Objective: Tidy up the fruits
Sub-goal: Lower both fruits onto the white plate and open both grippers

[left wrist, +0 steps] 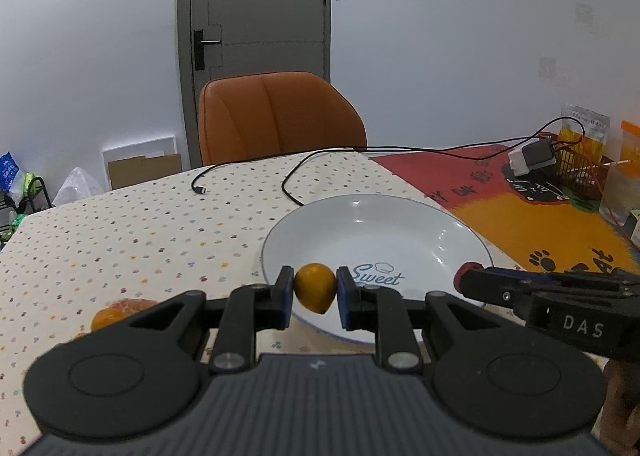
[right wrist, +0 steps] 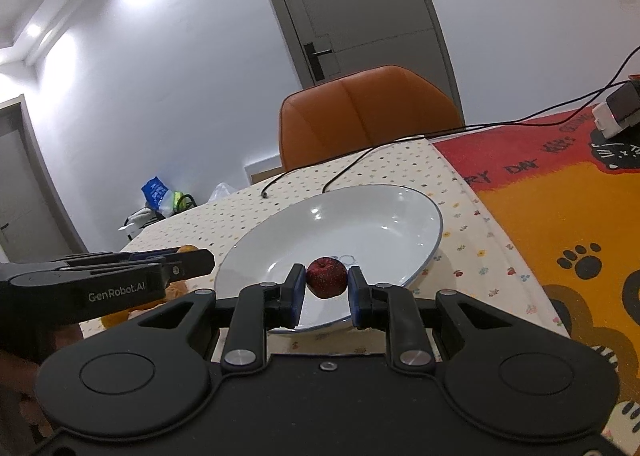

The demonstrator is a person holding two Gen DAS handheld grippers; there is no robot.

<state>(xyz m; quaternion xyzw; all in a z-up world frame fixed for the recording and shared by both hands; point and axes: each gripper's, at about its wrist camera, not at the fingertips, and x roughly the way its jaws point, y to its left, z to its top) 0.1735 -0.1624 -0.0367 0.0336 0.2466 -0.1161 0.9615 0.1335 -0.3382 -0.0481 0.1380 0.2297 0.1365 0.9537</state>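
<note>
You hold a small yellow-orange fruit (left wrist: pixel 315 287), pointed end down, over the white plate's (left wrist: pixel 400 224) near rim. Your red fruit (right wrist: pixel 327 277) hangs there too. An orange (left wrist: pixel 120 312) lies on the tablecloth left of the plate.

A table under a cream tablecloth with small coloured dots (left wrist: pixel 120 224) carries a round white plate with a blue rim (left wrist: pixel 400 224) near the middle. A black cable (left wrist: pixel 248 164) trails across the far side. At right lies a red-and-orange paw-print mat (left wrist: pixel 520 224); near left sits an orange fruit (left wrist: pixel 116 310).

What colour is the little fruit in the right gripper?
Dark red. The small fruit shows best in the right wrist view, pinched in the right gripper.
</note>
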